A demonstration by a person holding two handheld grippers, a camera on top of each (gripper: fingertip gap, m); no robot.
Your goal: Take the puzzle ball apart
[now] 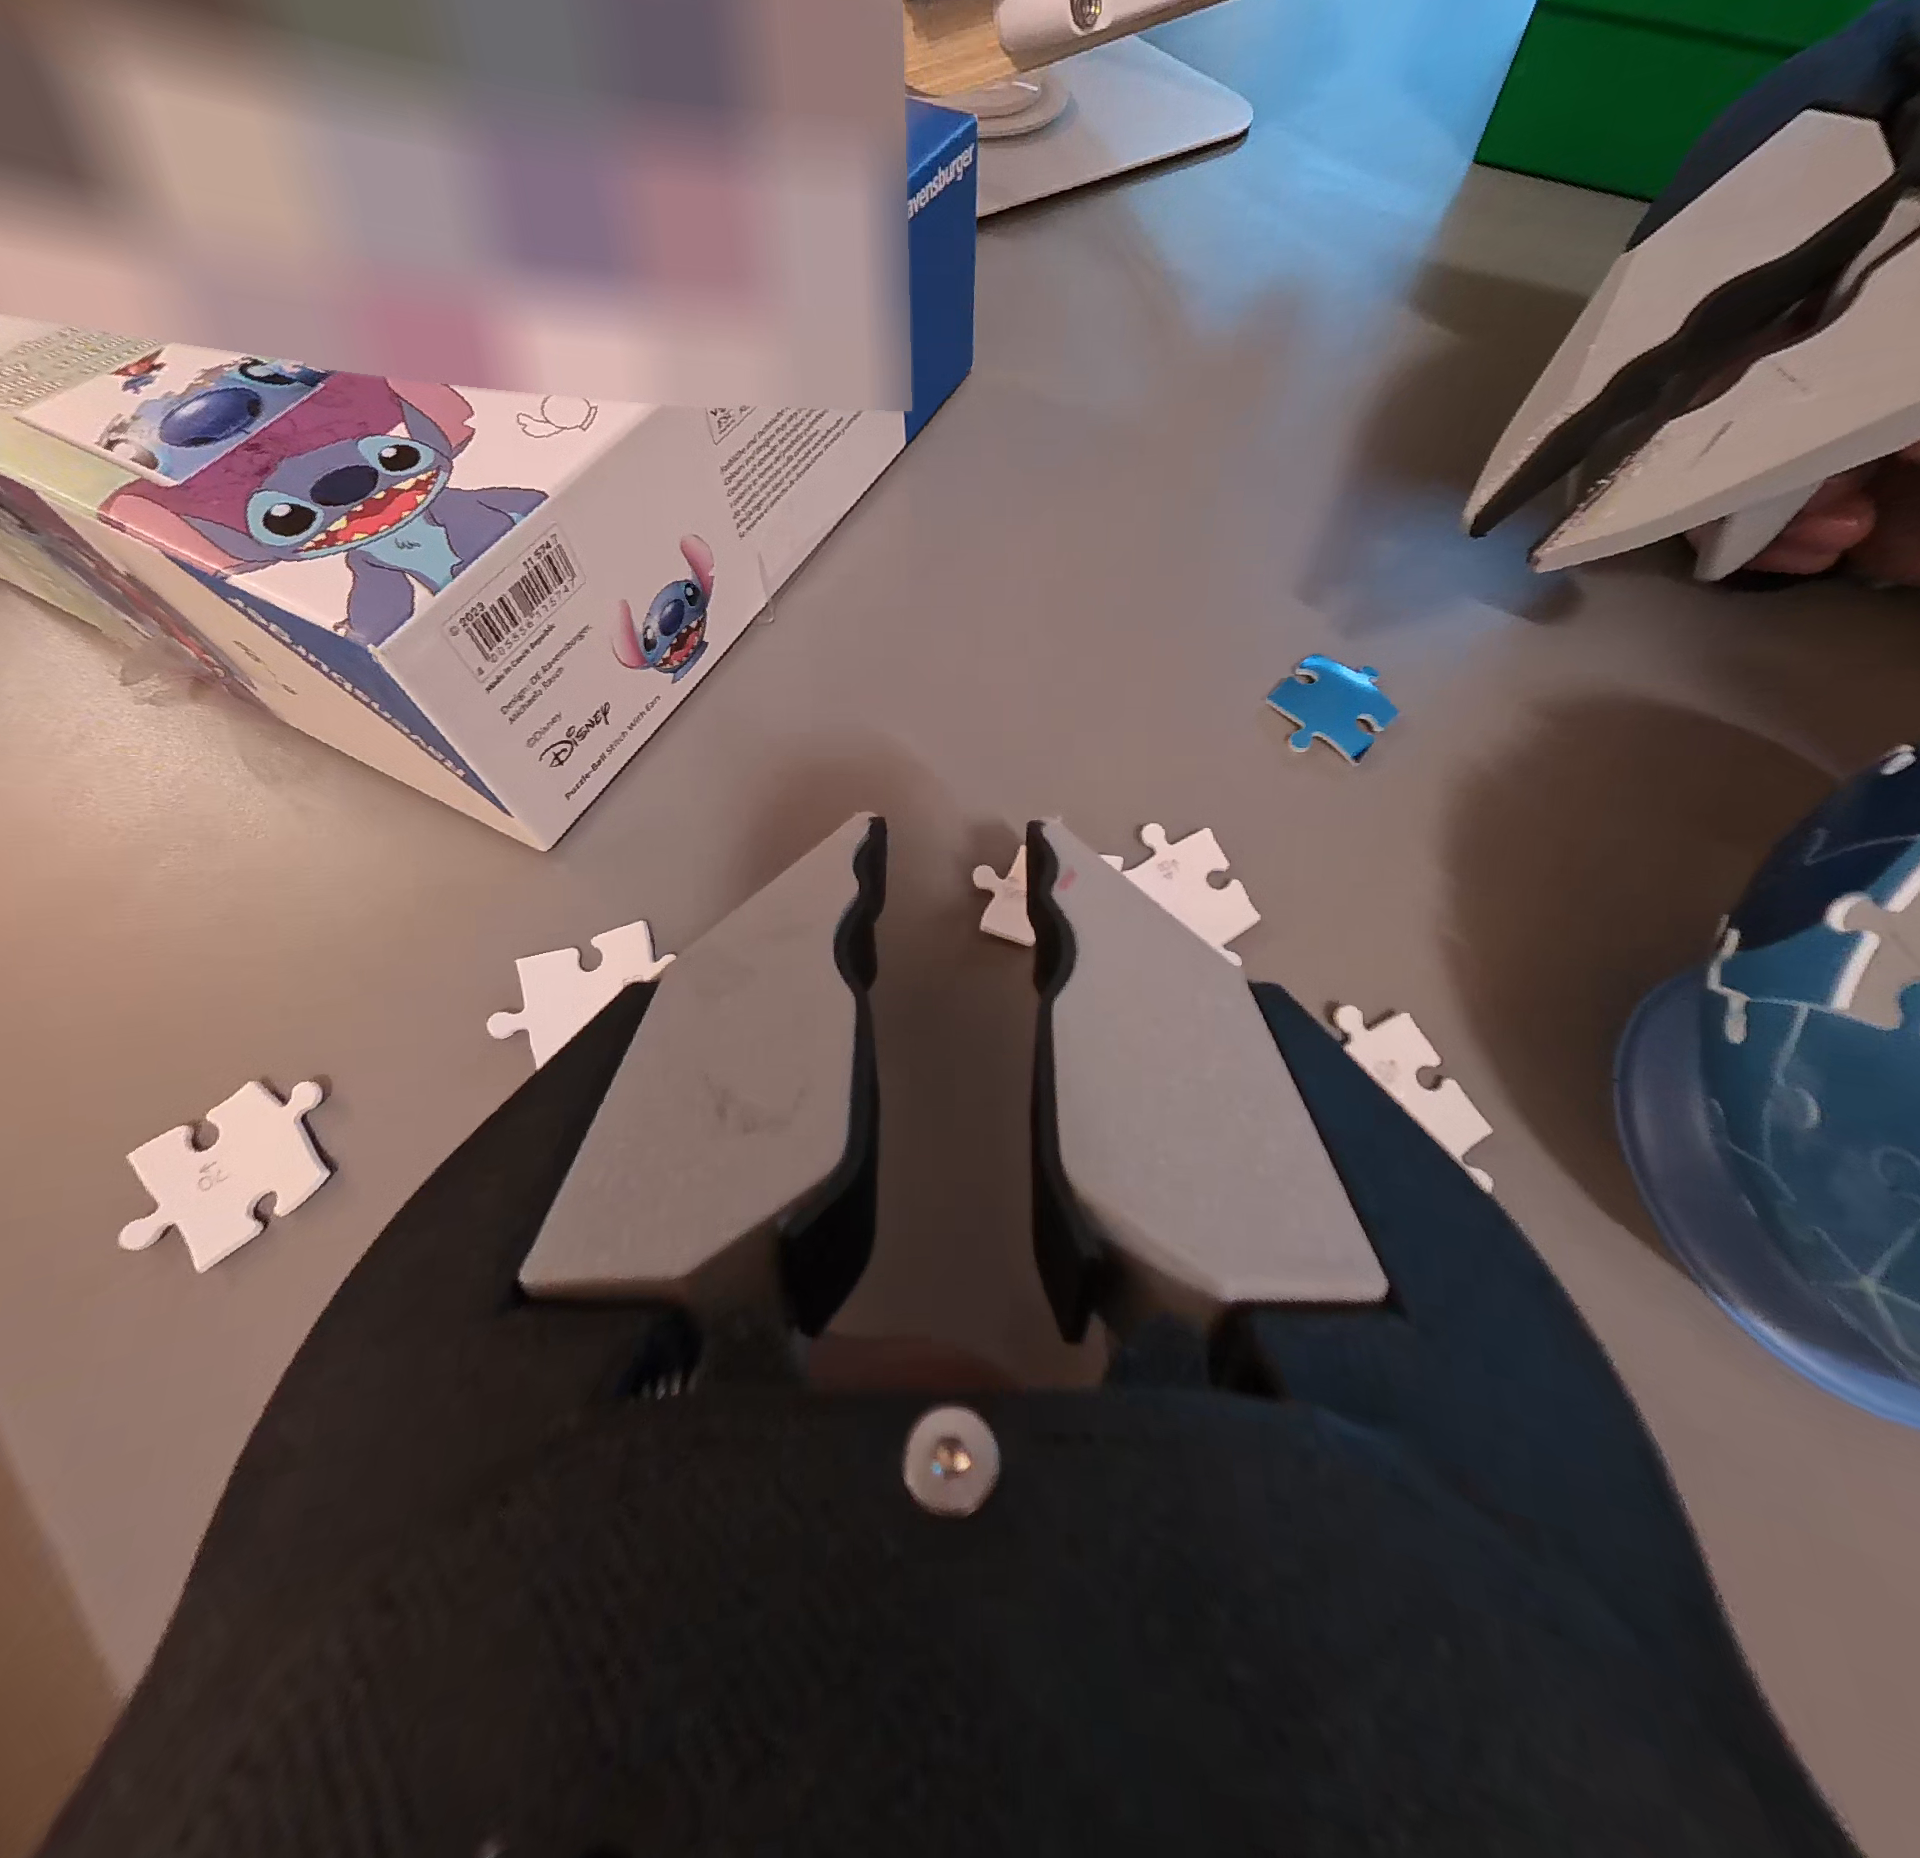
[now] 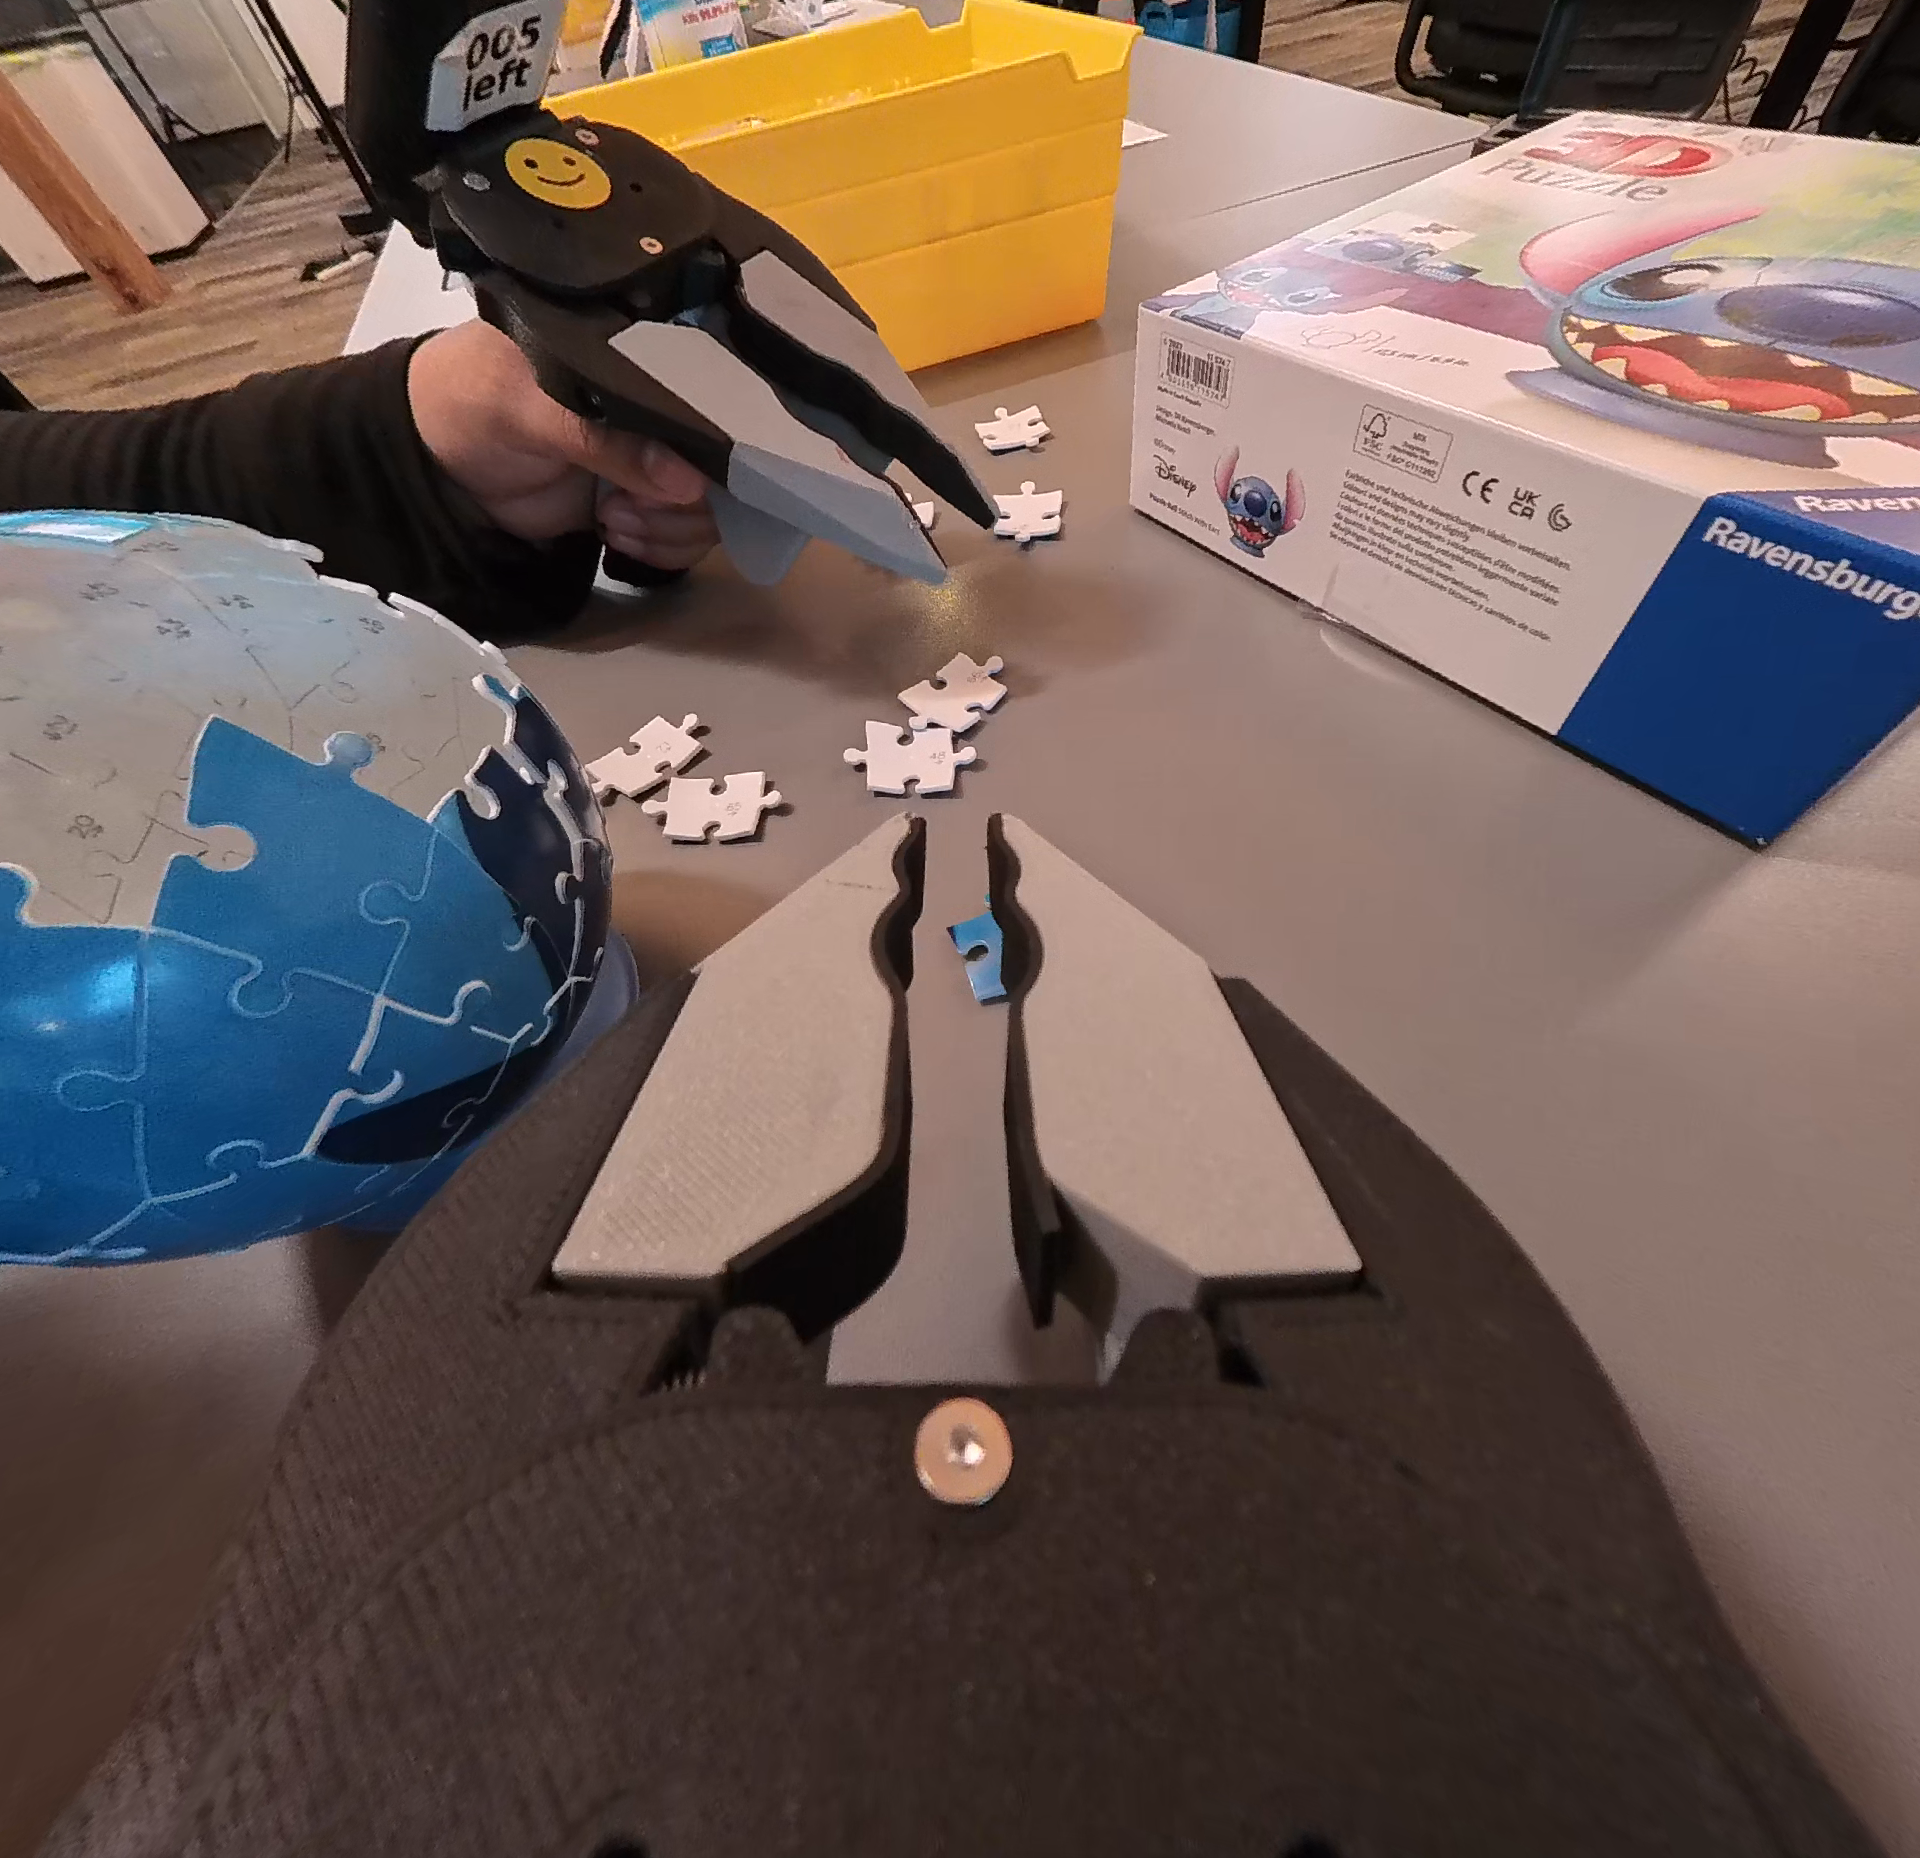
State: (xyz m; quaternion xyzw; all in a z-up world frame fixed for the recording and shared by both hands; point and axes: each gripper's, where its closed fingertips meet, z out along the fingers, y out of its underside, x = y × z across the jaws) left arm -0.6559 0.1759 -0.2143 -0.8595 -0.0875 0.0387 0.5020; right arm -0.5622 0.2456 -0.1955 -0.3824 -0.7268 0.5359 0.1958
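Several loose pieces (image 2: 914, 757) lie removed at twelve o'clock; the puzzle ball (image 2: 260, 925) remains mostly assembled. Left gripper (image 1: 954, 840) and right gripper (image 2: 954, 832) hang released, empty.

Bare table (image 2: 1299, 852) ahead of right jaws; blue piece (image 2: 979, 951) lies between them. Ball (image 2: 260, 925) blocks left side, box (image 2: 1558, 478) right, white pieces (image 2: 914, 754) just ahead.
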